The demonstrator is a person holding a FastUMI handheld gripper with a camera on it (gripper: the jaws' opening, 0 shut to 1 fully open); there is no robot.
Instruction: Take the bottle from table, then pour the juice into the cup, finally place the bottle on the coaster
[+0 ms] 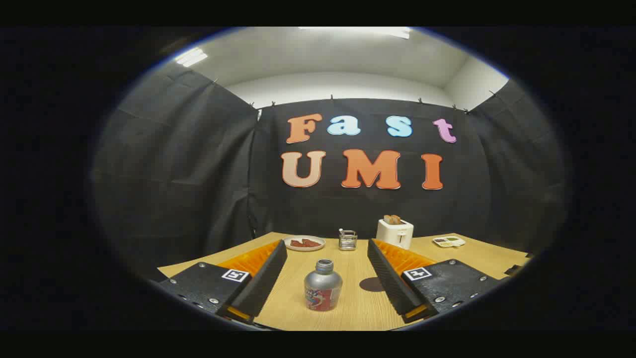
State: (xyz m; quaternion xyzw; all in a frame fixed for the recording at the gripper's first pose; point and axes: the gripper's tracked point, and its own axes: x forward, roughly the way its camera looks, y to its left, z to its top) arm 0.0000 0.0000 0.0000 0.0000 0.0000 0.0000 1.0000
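Our gripper (325,286) is spread wide, its two fingers splayed to either side and touching nothing, with bare table (357,303) between them. Standing in that gap, roughly centred and a shade nearer the left finger, is the bottle (323,291): upright, its long axis vertical, neck open and uncapped at the top, a coloured label round its lower body. It sits between the fingers but apart from both, so we judge the next move to be a straight advance and then a closing on the body below the shoulder, kept level because the open neck would spill if tipped early. Just beside the right finger, partly hidden by it, lies a dark round coaster (371,284), flat on the wood and near the bottle. Beyond the fingers the table is open up to a back row: a plate (304,243) with reddish food, a small metal cup (348,239) straight ahead past the bottle, a white toaster (395,232) with bread in it, and a small tray (448,241) off to the right. The room between bottle and cup looks free for carrying and pouring.
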